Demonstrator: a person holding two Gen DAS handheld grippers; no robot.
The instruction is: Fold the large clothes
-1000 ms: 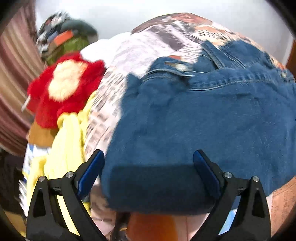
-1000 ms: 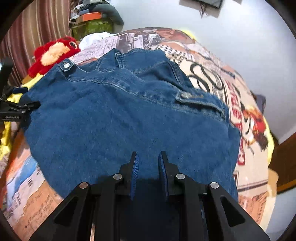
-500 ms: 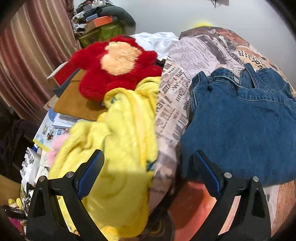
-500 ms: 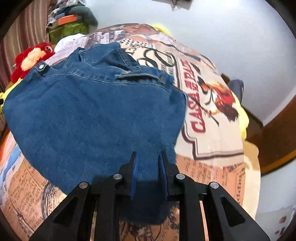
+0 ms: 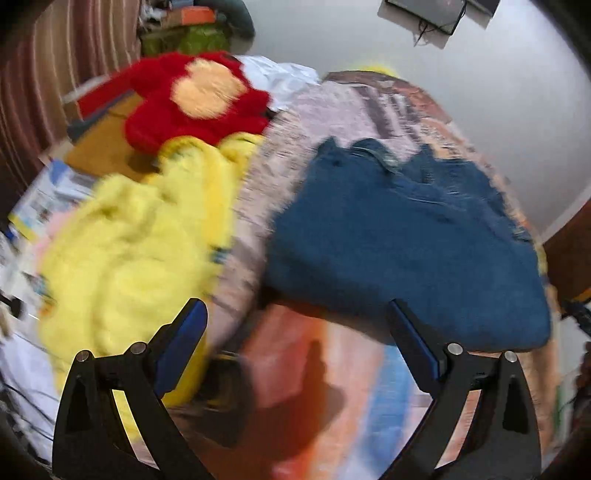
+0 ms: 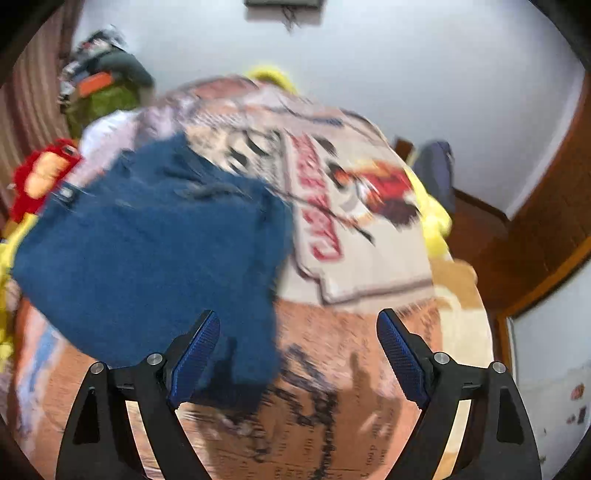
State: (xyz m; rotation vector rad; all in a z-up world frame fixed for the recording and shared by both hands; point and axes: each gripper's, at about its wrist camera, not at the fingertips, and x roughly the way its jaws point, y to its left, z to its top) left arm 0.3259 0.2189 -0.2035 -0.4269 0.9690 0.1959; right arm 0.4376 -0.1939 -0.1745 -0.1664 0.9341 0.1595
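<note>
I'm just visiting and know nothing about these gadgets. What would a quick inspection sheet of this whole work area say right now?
Surface: printed bedspread covering the bed.
Job's things: denim garment lying folded on the bedspread, held by neither gripper.
Clutter: yellow blanket and red plush toy beside the denim; stacked items in the corner.
Grippers: left gripper open, empty; right gripper open, empty.
Cables: wires dangling from a wall-mounted screen.
Surroundings: pale wall, striped curtain; images motion-blurred.

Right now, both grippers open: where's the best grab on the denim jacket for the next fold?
Probably the near right corner of the denim jacket, where the hem edge hangs nearest the right gripper. Come in low from the front, one finger under the edge: the folded cloth lies flat on the printed bedspread. Blur hides finer detail.
</note>
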